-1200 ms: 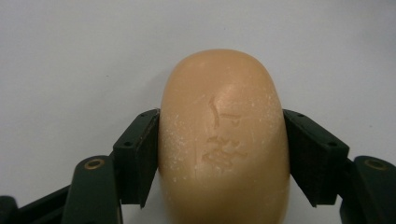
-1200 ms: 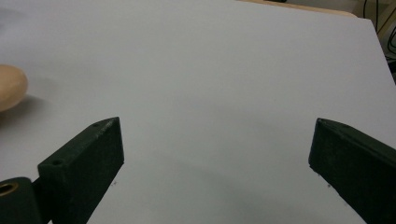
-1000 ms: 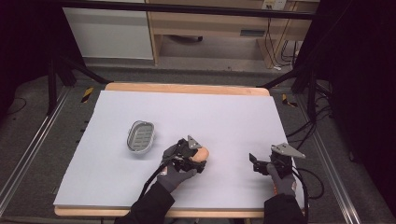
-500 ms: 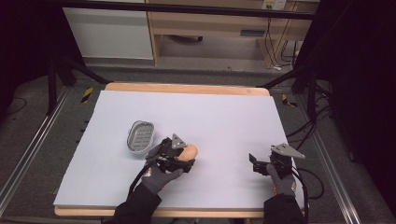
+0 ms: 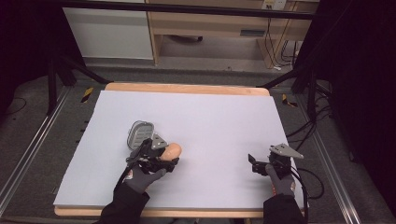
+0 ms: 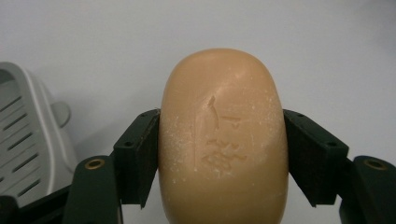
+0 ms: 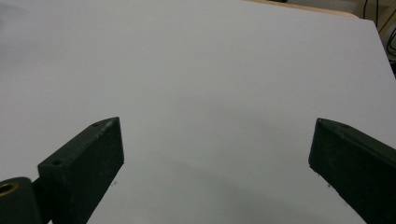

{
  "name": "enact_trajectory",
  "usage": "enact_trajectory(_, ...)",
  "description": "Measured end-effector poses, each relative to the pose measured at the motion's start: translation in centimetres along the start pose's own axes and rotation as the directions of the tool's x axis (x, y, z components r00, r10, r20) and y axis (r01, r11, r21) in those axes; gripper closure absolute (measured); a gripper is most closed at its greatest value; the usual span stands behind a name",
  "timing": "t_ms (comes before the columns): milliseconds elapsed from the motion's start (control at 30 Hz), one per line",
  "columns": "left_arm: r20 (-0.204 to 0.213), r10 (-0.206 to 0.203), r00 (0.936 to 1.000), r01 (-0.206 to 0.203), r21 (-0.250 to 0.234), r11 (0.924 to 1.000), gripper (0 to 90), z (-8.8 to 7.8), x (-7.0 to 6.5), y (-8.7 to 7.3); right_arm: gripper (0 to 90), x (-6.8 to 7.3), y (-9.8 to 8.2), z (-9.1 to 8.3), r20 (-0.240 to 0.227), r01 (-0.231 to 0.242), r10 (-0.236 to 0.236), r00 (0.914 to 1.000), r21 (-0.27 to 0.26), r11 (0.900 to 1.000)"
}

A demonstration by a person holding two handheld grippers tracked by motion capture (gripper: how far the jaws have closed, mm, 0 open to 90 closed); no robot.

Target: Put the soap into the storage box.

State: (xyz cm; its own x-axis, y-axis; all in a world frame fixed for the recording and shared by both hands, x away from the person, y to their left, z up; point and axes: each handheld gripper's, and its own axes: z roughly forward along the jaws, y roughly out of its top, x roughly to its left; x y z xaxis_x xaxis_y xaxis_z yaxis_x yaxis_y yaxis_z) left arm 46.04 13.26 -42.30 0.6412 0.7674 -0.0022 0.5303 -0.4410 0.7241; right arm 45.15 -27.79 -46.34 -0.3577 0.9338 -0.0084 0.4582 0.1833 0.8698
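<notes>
An orange-tan bar of soap (image 5: 172,150) (image 6: 223,140) with a stamped mark is clamped between the jaws of my left gripper (image 5: 163,154) (image 6: 223,156), just above the white table sheet at the front left. A grey slotted soap dish (image 5: 139,134) (image 6: 28,140) lies right beside it, to the soap's left and slightly farther back. My right gripper (image 5: 256,163) (image 7: 217,163) rests near the front right of the sheet, its jaws wide apart over bare white surface with nothing between them.
The white sheet (image 5: 210,121) covers a wooden table (image 5: 187,87). Metal rails (image 5: 28,154) run along both sides on the floor, and cables (image 5: 308,130) trail at the right. Wooden furniture (image 5: 219,23) stands beyond the far edge.
My left gripper has carried the soap leftwards, towards the soap dish. The right gripper has stayed where it was.
</notes>
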Motion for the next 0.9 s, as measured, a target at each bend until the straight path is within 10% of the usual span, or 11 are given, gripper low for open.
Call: enact_trajectory(900,-0.067,-0.104,0.9923,0.099,-0.075,0.9923,32.0,-1.9,4.7,0.5,3.5,0.3,0.2,0.2,-0.006,0.001,-0.001,1.0000,0.002,1.000)
